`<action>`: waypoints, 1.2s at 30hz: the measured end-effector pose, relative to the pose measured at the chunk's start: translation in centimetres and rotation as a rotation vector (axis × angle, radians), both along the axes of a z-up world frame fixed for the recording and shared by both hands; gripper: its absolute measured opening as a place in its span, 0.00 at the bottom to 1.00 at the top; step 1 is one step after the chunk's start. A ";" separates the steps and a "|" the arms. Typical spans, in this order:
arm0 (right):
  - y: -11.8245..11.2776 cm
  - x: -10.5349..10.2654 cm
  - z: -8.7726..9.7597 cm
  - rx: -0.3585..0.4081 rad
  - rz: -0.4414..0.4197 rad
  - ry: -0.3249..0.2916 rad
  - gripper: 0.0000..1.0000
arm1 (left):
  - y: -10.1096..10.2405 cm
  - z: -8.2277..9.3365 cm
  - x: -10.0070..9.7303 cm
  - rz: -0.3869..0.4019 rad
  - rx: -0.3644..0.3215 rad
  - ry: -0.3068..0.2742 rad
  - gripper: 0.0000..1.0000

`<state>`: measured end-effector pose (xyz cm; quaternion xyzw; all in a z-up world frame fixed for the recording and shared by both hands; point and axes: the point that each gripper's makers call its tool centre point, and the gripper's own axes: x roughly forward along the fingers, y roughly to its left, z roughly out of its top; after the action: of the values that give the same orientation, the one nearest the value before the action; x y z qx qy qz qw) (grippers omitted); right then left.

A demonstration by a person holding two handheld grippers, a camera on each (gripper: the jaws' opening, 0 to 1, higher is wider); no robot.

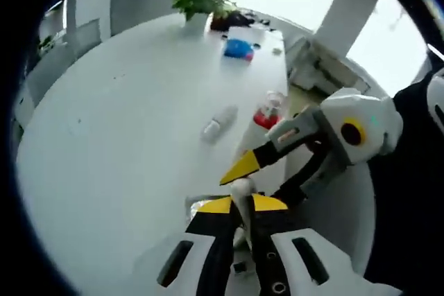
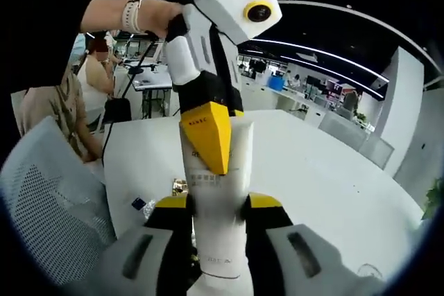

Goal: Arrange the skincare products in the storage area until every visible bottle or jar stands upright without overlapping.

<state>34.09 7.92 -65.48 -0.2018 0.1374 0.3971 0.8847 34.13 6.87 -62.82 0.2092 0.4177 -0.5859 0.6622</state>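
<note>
On the white table [image 1: 104,143] a small bottle [image 1: 219,123] lay toppled near a red-based jar [image 1: 268,112], while both the left gripper [image 1: 236,206] and right gripper [image 2: 216,206] stood clamped on one white tube [image 2: 220,199] held upright.

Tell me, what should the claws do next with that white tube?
Probably lower the white tube to the table and stand it up. Both the right claw and the left claw grip it in the air, while a small bottle lies on its side, waiting.
</note>
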 end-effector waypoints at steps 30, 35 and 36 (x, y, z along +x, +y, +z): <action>-5.9 -2.2 5.2 -0.029 -0.050 -0.144 0.27 | -4.6 1.5 -0.1 -0.255 0.219 -0.287 0.00; -8.5 -3.5 8.7 0.030 -0.100 -0.190 0.27 | -5.2 1.7 -0.3 -0.267 0.212 -0.306 0.00; -9.0 -3.6 9.0 0.037 -0.113 -0.192 0.28 | -5.2 1.7 -0.4 -0.269 0.216 -0.305 0.00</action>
<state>30.45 -1.12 -56.50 -0.2146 0.0560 0.3280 0.9183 33.72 1.63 -61.12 0.4187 0.3413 -0.5824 0.6075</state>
